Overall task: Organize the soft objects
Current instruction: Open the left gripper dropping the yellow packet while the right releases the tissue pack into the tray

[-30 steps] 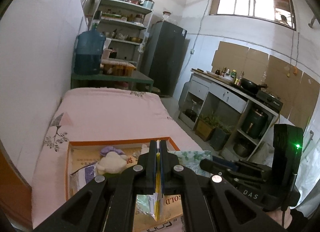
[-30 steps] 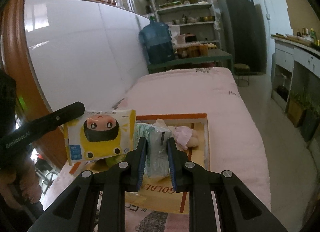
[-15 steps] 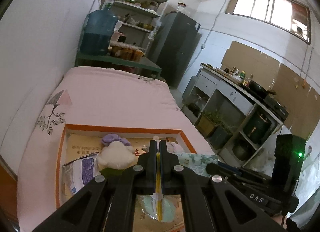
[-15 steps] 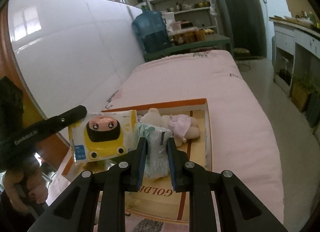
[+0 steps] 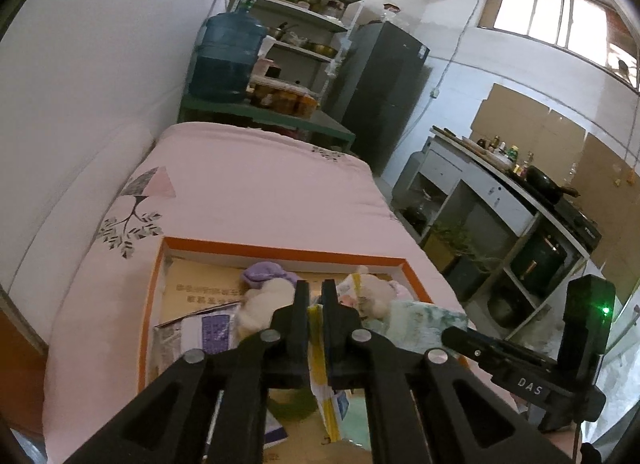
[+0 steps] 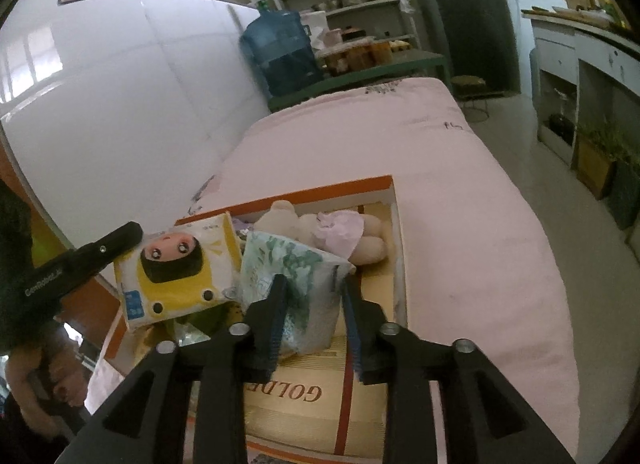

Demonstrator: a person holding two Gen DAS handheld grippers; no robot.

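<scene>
An orange-rimmed cardboard box (image 5: 256, 250) lies on the pink bed. In it are a plush doll (image 6: 340, 230) in a lilac dress, a cream plush with a purple cap (image 5: 262, 288) and a purple-printed pack (image 5: 214, 330). My left gripper (image 5: 315, 304) is shut on the edge of a yellow tissue pack with a cartoon face (image 6: 180, 272), held over the box. My right gripper (image 6: 312, 292) has its jaws parted around a green-patterned tissue pack (image 6: 288, 276), which still sits between the fingers over the box; the same pack shows in the left wrist view (image 5: 424, 324).
The pink bed (image 5: 260, 192) runs along a white wall on the left. A green table with a blue water jug (image 5: 228, 58), shelves and a dark fridge (image 5: 380, 92) stand beyond it. A kitchen counter (image 5: 508, 188) lines the right side across the floor aisle.
Both grippers moved forward and down over the box with their packs. The right gripper's fingers spread apart from the green pack. The left gripper stays shut on the yellow pack.
</scene>
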